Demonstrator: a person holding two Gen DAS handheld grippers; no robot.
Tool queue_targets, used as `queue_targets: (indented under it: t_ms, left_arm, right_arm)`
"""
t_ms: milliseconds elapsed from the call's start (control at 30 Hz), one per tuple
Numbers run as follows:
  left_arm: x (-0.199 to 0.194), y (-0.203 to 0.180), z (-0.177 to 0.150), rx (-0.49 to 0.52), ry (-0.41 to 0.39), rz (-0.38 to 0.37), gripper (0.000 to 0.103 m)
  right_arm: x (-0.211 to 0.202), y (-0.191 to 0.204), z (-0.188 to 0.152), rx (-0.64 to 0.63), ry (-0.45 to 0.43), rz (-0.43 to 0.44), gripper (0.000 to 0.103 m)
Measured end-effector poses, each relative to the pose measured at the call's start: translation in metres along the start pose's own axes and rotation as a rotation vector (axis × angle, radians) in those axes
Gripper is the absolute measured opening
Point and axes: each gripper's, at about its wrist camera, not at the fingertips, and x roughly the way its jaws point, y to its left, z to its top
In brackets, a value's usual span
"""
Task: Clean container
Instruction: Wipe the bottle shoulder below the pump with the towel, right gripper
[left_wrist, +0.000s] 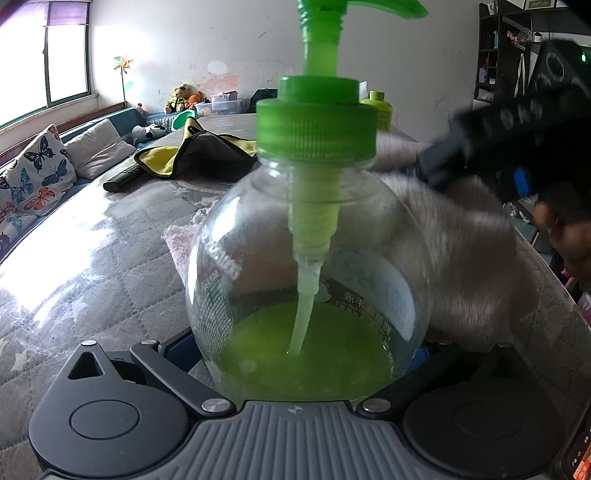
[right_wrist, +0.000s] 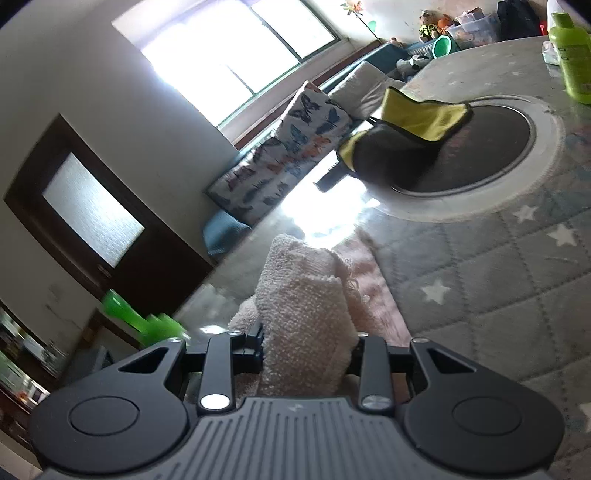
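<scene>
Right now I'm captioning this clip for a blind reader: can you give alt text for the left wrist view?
The left gripper clasps a clear round pump bottle with a green cap and some green liquid. The right gripper, blurred, presses a pale pink towel against the bottle's right side, above a quilted table.

Round table with a grey quilted star-print cover under clear glossy film, catching strong window glare. Dark turntable set in a pale ring at the centre. Yellow-and-grey cloth crumpled on it, partly over the turntable's edge. Black remote just beside the cloth, toward the window side. Green bottle standing upright near the far rim. Pink towel partly spread flat on the near side. Can't tell what's on the table behind the green bottle.
</scene>
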Motion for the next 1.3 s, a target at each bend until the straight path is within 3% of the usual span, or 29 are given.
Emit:
queue_targets:
  t_ms: [233,433,767,1133,1300]
  left_arm:
    - [0.000,0.000,0.000,0.000,0.000,0.000,0.103]
    - [0.000,0.000,0.000,0.000,0.000,0.000,0.103]
    - [0.000,0.001,0.000,-0.006,-0.002,-0.005,0.103]
    - [-0.007,0.004,-0.001,-0.012,-0.009,-0.005,0.103]
    - [-0.010,0.003,-0.002,-0.008,-0.017,0.011,0.103]
  right_arm:
    - [0.001,-0.002,-0.015,-0.038,0.036,-0.060,0.029]
    - [-0.027,0.005,-0.001,-0.061,-0.058,-0.113,0.027]
    - [-0.043,0.030,0.022,-0.097,-0.135,-0.052,0.026]
    - [-0.066,0.018,0.028,-0.062,-0.219,-0.108,0.025]
    - [-0.061,0.018,0.027,-0.074,-0.172,-0.079,0.025]
